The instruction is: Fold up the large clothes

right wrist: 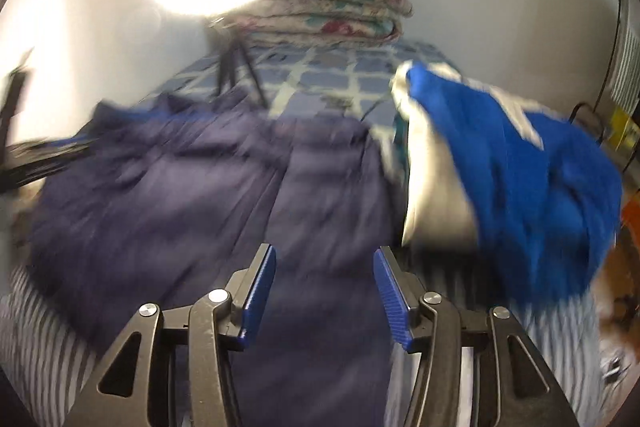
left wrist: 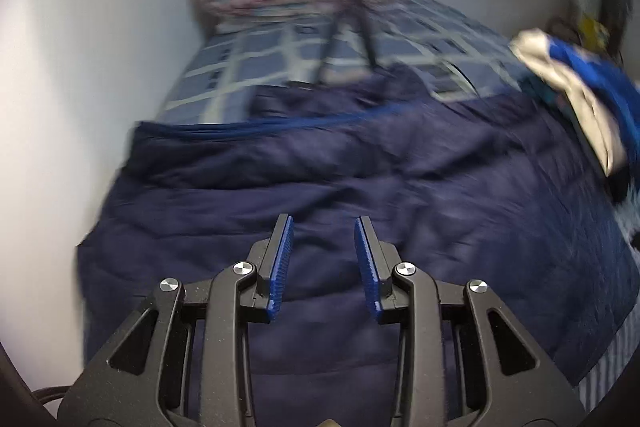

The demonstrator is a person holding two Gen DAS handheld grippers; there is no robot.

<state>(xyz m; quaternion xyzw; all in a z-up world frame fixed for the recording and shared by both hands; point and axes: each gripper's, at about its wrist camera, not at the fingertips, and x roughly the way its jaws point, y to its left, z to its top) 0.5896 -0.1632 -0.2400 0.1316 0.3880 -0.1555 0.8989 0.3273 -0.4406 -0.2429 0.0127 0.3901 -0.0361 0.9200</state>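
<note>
A large dark navy quilted garment (left wrist: 320,179) lies spread across the bed; it also shows in the right wrist view (right wrist: 208,187). My left gripper (left wrist: 324,223) is open and empty, hovering above the garment's near part. My right gripper (right wrist: 325,253) is open and empty, above the garment's near right part. Both views are blurred by motion. A bright blue and white cloth heap (right wrist: 512,163) lies to the right of the navy garment; it appears at the right edge of the left wrist view (left wrist: 580,91).
The bed has a blue checked sheet (left wrist: 272,59) and a striped cover at the near edge (right wrist: 44,339). A folded floral quilt (right wrist: 332,11) is stacked at the far end. A black tripod (right wrist: 236,67) stands on the bed. White walls lie left and behind; a bright lamp glares overhead.
</note>
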